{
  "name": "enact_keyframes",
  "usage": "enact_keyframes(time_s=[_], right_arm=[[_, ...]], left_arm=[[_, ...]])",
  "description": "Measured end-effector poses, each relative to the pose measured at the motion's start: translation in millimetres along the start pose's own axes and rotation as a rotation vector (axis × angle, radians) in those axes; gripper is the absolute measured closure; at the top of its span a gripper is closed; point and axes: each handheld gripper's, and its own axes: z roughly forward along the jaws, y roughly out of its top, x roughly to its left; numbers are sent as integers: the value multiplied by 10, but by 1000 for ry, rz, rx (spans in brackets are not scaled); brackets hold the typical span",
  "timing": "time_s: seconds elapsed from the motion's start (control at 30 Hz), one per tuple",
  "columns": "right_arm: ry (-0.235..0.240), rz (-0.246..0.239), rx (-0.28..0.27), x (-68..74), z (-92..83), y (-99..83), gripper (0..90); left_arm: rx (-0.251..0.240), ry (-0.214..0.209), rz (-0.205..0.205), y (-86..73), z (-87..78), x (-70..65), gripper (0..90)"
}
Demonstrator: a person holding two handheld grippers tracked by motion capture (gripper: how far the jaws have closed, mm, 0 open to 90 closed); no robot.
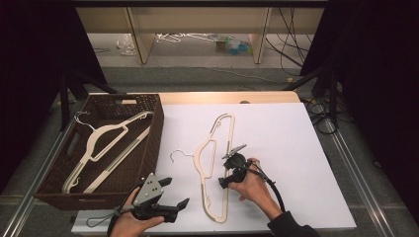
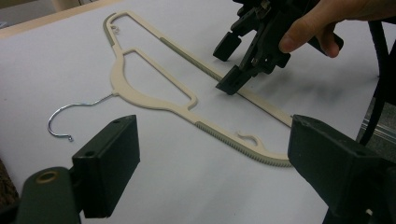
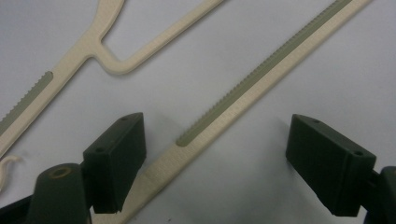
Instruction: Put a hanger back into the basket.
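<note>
A cream plastic hanger (image 1: 200,153) with a metal hook (image 1: 177,154) lies flat on the white table top. My right gripper (image 1: 228,170) is held open just over the hanger's long straight bar. In the right gripper view that ribbed bar (image 3: 261,70) runs between the jaws, nearer the left one, and nothing is gripped. In the left gripper view the right gripper (image 2: 229,63) touches down at the bar of the hanger (image 2: 154,100). My left gripper (image 1: 175,192) is open near the front edge, left of the hanger, with nothing in it.
A dark wicker basket (image 1: 156,129) stands at the table's left with two cream hangers (image 1: 106,136) inside. The white sheet (image 1: 286,148) stretches bare to the right. A black cable (image 1: 276,195) trails from the right gripper.
</note>
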Motion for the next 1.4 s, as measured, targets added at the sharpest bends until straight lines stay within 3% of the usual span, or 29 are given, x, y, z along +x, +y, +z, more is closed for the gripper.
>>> enact_keyframes(time_s=[0.17,0.43,0.67,0.8,0.93,1.07,1.2,1.4], right_arm=[[9,-6,30,-21,-17,24,263],[46,-63,80,-128,-53,64,403],[61,-86,122,-253,-102,76,633],[84,-67,152,-370,-150,35,761],[97,-51,156,-432,-168,-2,782],[80,-72,159,-403,-169,3,778],[88,-62,155,-412,-168,-6,774],[91,-110,153,-412,-168,-5,784]], left_arm=[[-4,2,-4,-3,-3,10,168],[3,6,-1,-26,-22,29,172],[4,14,-14,-40,-33,37,177],[3,12,-9,-45,-38,46,179],[6,14,-9,-42,-36,39,180],[6,12,-8,-38,-25,36,180],[9,8,-8,-44,-17,36,184],[17,18,7,-45,-7,31,187]])
